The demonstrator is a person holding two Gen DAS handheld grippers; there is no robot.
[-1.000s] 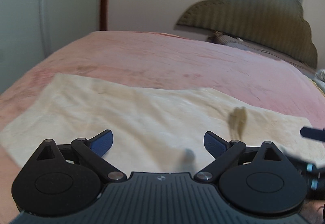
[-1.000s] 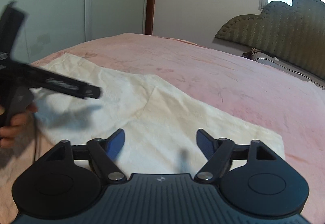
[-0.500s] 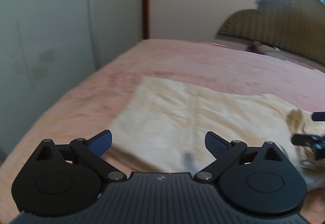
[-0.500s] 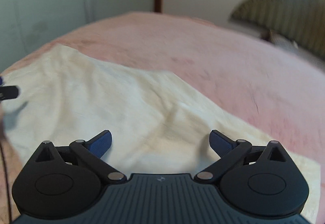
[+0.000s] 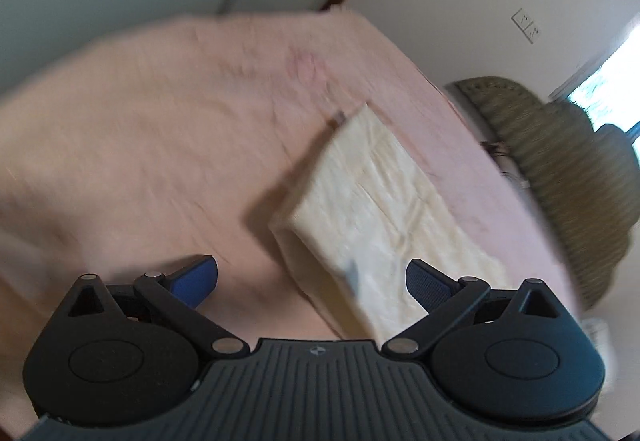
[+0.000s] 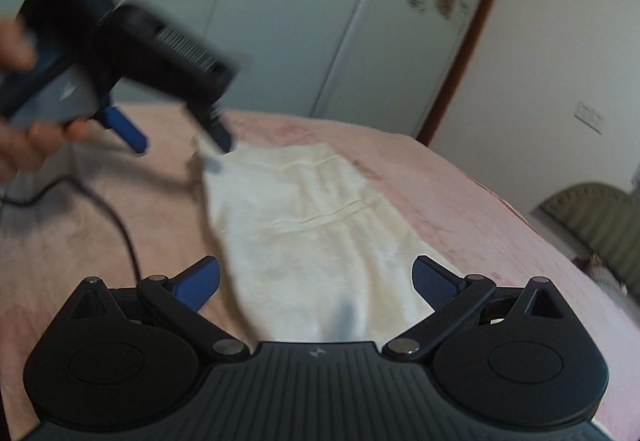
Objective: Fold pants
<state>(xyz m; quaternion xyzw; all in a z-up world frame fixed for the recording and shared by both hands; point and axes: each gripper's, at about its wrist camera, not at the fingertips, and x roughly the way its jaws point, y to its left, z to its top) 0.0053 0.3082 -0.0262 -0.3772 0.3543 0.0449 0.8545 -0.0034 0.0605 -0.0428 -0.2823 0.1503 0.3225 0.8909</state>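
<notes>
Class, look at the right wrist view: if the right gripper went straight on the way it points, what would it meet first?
Most likely the cream pants on the pink bed; the right gripper stands open above them, nothing between.

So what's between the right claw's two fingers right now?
In the right wrist view, the open right claw has only the cream pants lying flat on the pink bedspread.

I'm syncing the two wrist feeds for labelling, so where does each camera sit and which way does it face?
Left wrist: sits behind the open left gripper, tilted down over the cream pants on the pink bedspread; only its own fingers show.
Right wrist: sits behind the open right gripper, whose jaws have just been opening with nothing pressed between them, facing along the pants toward the wardrobe; a hand holding the left gripper shows at left.
Shared: pants, bedspread, headboard.
</notes>
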